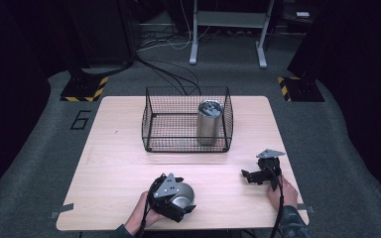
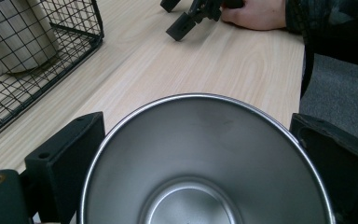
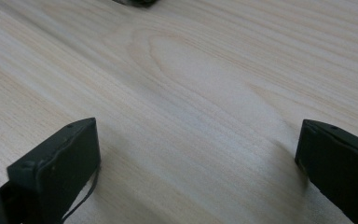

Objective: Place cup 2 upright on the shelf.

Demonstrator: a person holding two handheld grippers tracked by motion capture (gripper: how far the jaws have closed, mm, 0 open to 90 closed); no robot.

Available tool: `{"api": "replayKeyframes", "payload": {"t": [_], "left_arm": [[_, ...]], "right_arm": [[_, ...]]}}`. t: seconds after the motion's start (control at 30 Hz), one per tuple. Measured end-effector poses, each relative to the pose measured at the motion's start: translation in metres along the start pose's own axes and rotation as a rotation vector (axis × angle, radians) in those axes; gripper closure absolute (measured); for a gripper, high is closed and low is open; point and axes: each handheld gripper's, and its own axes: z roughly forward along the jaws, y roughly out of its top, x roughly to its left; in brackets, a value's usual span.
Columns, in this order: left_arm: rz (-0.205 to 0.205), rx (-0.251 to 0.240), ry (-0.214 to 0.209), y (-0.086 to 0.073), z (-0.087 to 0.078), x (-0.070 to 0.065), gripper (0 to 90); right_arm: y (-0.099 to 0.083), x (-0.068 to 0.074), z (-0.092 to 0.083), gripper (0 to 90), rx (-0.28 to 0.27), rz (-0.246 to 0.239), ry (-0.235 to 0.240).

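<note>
A steel cup (image 1: 184, 196) lies on its side near the table's front edge, its mouth facing my left gripper's camera. In the left gripper view the cup (image 2: 200, 158) sits between both black jaws, which press on its sides. My left gripper (image 1: 181, 202) (image 2: 198, 122) is shut on it. A second steel cup (image 1: 209, 121) (image 2: 14, 37) stands upright in the right part of a black wire basket (image 1: 151, 124) (image 2: 74, 56). My right gripper (image 1: 248, 176) (image 3: 198, 126) (image 2: 191, 18) rests low on the table at the front right, jaws wide apart with bare wood between them.
The wooden table (image 1: 119, 163) holds the basket at its far middle. A hand (image 2: 256, 14) holds the right gripper near the right edge. Beyond the table lie floor cables (image 1: 173, 74) and stand legs (image 1: 193, 44).
</note>
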Motion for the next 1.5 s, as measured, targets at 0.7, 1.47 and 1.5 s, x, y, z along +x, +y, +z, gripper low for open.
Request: {"api": "replayKeyframes", "payload": {"t": [0.7,1.47,1.5], "left_arm": [[-0.032,-0.027,0.065,0.008,-0.018,0.012,6.4],[-0.073,-0.030,0.178,0.023,-0.037,0.042,6.4],[-0.073,-0.030,0.178,0.023,-0.037,0.042,6.4]], "right_arm": [[0.000,0.000,0.000,0.0,0.000,0.000,0.001],[0.000,-0.001,0.000,0.0,0.000,-0.008,0.005],[0.000,0.000,0.000,0.0,-0.001,-0.005,0.005]]}}
